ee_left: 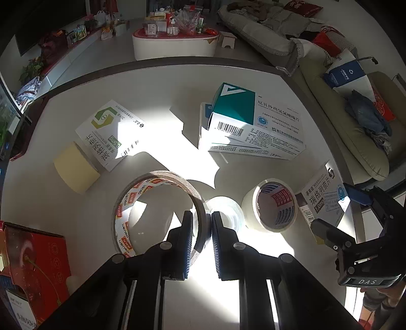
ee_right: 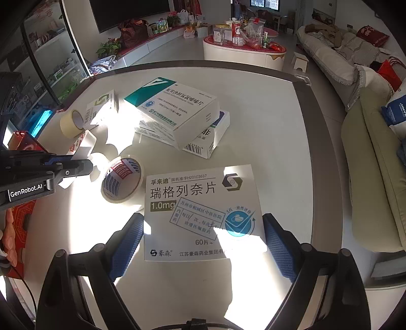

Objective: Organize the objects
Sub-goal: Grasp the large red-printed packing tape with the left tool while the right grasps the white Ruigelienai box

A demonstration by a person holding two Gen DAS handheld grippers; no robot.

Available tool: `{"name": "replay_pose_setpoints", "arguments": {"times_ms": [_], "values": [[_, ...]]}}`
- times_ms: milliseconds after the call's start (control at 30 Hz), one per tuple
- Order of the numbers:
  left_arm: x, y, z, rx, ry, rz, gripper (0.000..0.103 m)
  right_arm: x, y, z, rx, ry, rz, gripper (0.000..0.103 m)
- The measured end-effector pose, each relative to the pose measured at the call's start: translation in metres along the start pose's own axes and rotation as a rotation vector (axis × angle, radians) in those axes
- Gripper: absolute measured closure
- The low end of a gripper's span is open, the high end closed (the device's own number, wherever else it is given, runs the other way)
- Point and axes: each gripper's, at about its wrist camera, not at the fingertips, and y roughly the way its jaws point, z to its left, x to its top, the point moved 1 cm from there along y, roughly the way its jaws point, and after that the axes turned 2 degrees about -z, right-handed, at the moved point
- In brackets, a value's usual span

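Two handheld claws, both built of matte black plastic. The left claw has two long black arms ending in flat fingers faced with ribbed blue pads, with round grey pivot pins along the arms. The right claw has the same black arms, grey pins and blue cross-hatched pads. White lettering reads "GenRobot.AI" on the left claw's body and "DAS" on the right's.

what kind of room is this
Most likely a home living room: a sofa strewn with cushions, a dark TV screen above a low cabinet, and a cluttered coffee table beyond the white table.
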Motion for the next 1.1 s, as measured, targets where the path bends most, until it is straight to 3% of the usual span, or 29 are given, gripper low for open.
{"name": "replay_pose_setpoints", "arguments": {"times_ms": [300, 467, 500, 533, 567, 600, 633, 667, 700, 733, 833, 1100], "values": [[-0.039, -0.024, -0.007, 0.002, 0.034, -0.011, 0.095, -0.050, -0.044, 0.017, 0.039, 0.101, -0.064, 0.011], [-0.034, -0.020, -0.006, 0.038, 0.046, -0.021, 0.092, -0.076, -0.059, 0.024, 0.040, 0.156, -0.073, 0.011], [-0.031, -0.016, -0.008, 0.065, 0.065, -0.014, 0.079, -0.080, -0.061, 0.026, 0.047, 0.160, -0.075, 0.011], [-0.028, -0.010, -0.012, 0.102, 0.090, -0.001, 0.044, -0.083, -0.063, 0.027, 0.053, 0.163, -0.076, 0.011], [-0.026, -0.004, -0.015, 0.130, 0.115, 0.010, 0.028, -0.086, -0.065, 0.028, 0.060, 0.167, -0.075, 0.011], [-0.026, 0.000, -0.018, 0.143, 0.145, 0.007, 0.021, -0.089, -0.066, 0.030, 0.068, 0.172, -0.077, 0.011], [-0.029, 0.002, -0.021, 0.140, 0.170, 0.007, 0.032, -0.092, -0.068, 0.031, 0.073, 0.178, -0.080, 0.011], [-0.031, 0.002, -0.021, 0.121, 0.174, 0.011, 0.052, -0.094, -0.069, 0.032, 0.077, 0.183, -0.081, 0.011], [-0.034, 0.002, -0.018, 0.102, 0.155, 0.020, 0.090, -0.096, -0.070, 0.033, 0.081, 0.186, -0.083, 0.011], [-0.037, 0.001, -0.015, 0.079, 0.129, 0.016, 0.095, -0.098, -0.071, 0.034, 0.082, 0.188, -0.086, 0.011], [-0.053, 0.000, -0.012, 0.074, 0.138, 0.022, 0.097, -0.103, -0.075, 0.036, 0.083, 0.194, -0.090, 0.011], [-0.105, -0.042, -0.015, 0.026, 0.169, -0.075, 0.097, -0.122, -0.096, 0.041, 0.094, 0.255, -0.138, 0.011]]}}
